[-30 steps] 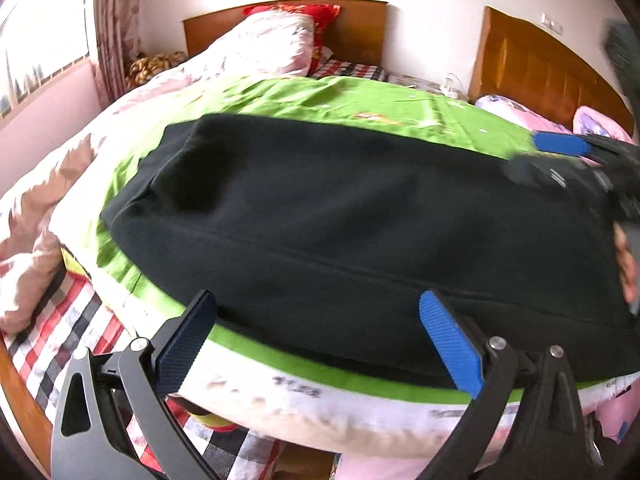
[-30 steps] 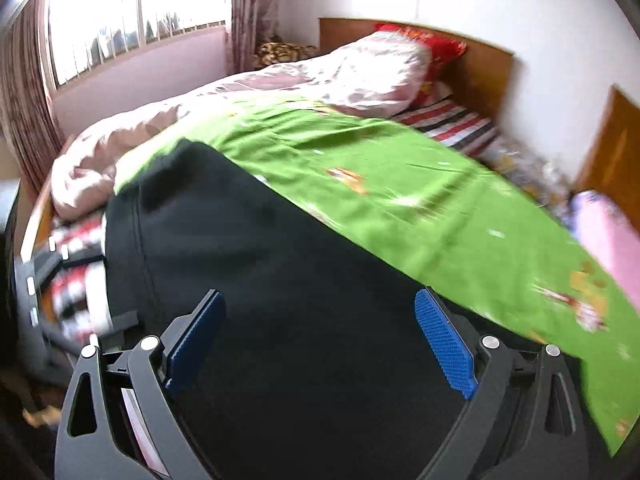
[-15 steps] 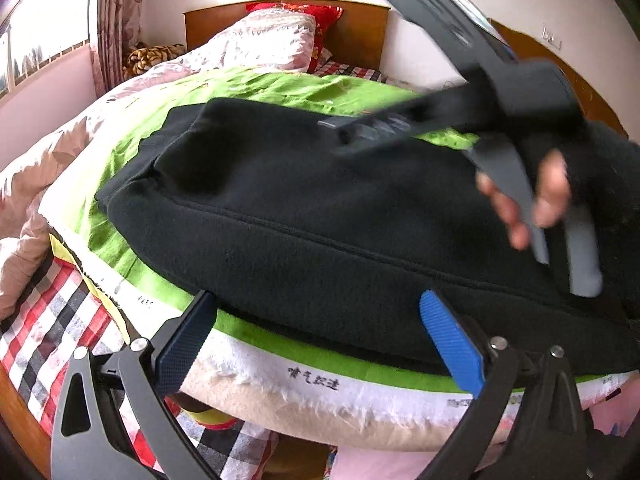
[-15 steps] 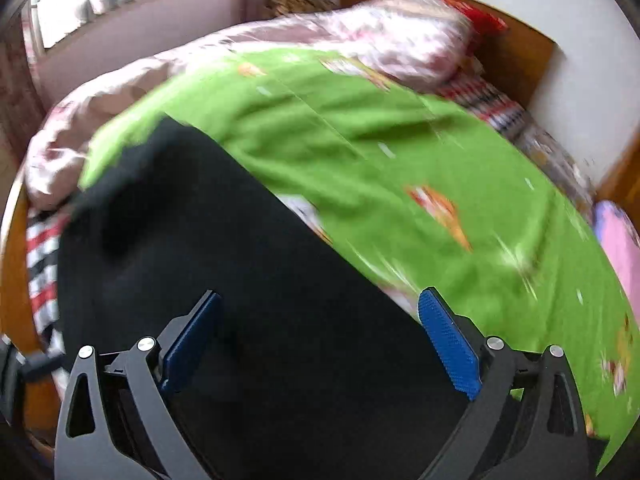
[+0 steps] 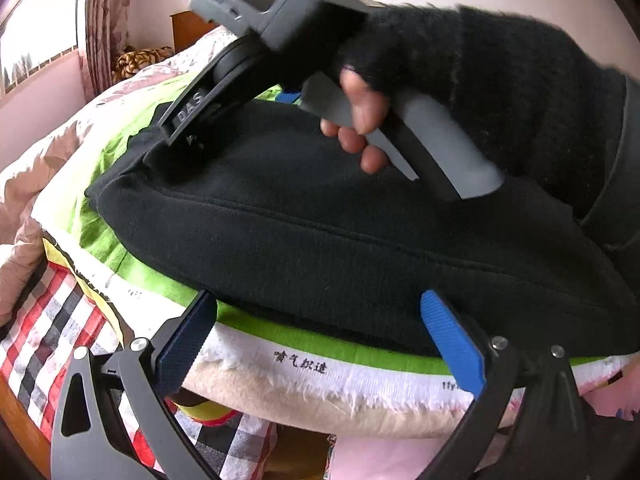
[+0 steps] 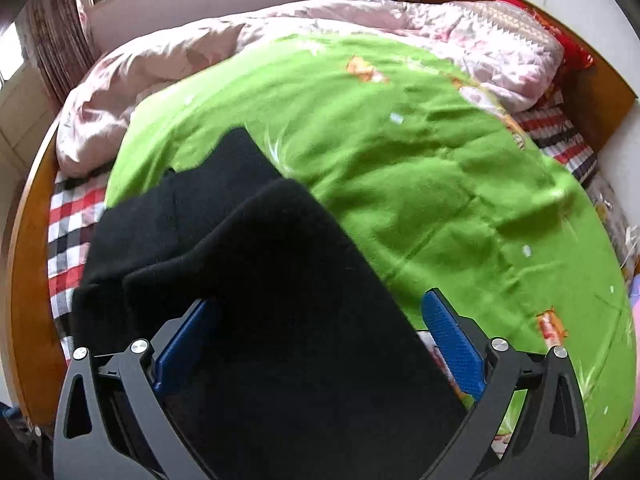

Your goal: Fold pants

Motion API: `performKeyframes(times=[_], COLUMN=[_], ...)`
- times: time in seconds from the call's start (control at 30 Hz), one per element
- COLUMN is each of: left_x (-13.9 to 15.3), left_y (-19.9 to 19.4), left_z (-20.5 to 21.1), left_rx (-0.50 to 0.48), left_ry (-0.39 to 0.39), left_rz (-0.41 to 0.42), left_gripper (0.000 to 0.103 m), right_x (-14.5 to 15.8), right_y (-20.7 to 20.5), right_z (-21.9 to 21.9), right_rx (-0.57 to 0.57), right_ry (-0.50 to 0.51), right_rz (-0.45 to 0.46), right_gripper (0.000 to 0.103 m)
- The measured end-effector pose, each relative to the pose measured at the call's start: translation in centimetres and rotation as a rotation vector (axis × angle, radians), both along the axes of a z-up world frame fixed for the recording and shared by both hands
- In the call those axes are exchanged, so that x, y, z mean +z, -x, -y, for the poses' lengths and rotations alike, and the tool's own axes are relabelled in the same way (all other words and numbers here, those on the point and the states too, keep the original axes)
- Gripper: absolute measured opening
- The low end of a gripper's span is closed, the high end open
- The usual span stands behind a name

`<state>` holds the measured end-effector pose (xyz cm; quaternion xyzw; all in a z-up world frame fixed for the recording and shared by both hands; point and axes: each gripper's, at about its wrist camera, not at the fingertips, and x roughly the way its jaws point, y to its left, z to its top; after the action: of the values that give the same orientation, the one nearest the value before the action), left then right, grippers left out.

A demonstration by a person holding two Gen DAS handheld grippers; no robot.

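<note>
Thick, soft black fleece pants (image 5: pixel 320 216) lie doubled on a green printed blanket (image 6: pixel 420 168); they look limp and fairly heavy, best gripped at the folded left end. The left gripper (image 5: pixel 320 336) waits with jaws apart and empty; the right gripper (image 6: pixel 316 340), jaws opening, straddles the cloth unpinched.

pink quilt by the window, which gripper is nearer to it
Right. The right gripper, fingers opening, is over the black pants at their end nearest the pink quilt. The left gripper sits at the bed's near edge, further away.

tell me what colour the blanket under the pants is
Bright green blanket, clearest in the right wrist view.
</note>
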<state>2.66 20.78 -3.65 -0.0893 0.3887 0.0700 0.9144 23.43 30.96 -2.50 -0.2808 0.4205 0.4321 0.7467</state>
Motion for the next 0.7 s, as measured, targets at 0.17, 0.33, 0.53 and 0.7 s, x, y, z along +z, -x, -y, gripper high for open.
performKeyframes(times=[0.17,0.33,0.53,0.7], left_x=[1.0,-0.5,-3.1,-4.1], left_y=[2.0,2.2,-0.2,-0.6], left_z=[-8.6,-18.6,-21.6,-21.4], left_rx=[0.087,0.193,0.227,0.285], left_ry=[0.365,0.704,0.829,0.831], left_rz=[0.085,0.173,0.136,0.109], left_gripper=[0.101,0.1,0.085,0.083], right_x=[2.4,3.2,3.4,3.5], right_y=[1.0,2.5,5.7,7.2], right_z=[4.6,10.4,16.6,19.5], right_rx=[-0.059,-0.116,-0.136,-0.164], right_ry=[-0.161,-0.262,-0.295,-0.311], right_rz=[-0.029,-0.1,-0.083,-0.065], right_gripper=[0.098,0.098,0.098,0.098])
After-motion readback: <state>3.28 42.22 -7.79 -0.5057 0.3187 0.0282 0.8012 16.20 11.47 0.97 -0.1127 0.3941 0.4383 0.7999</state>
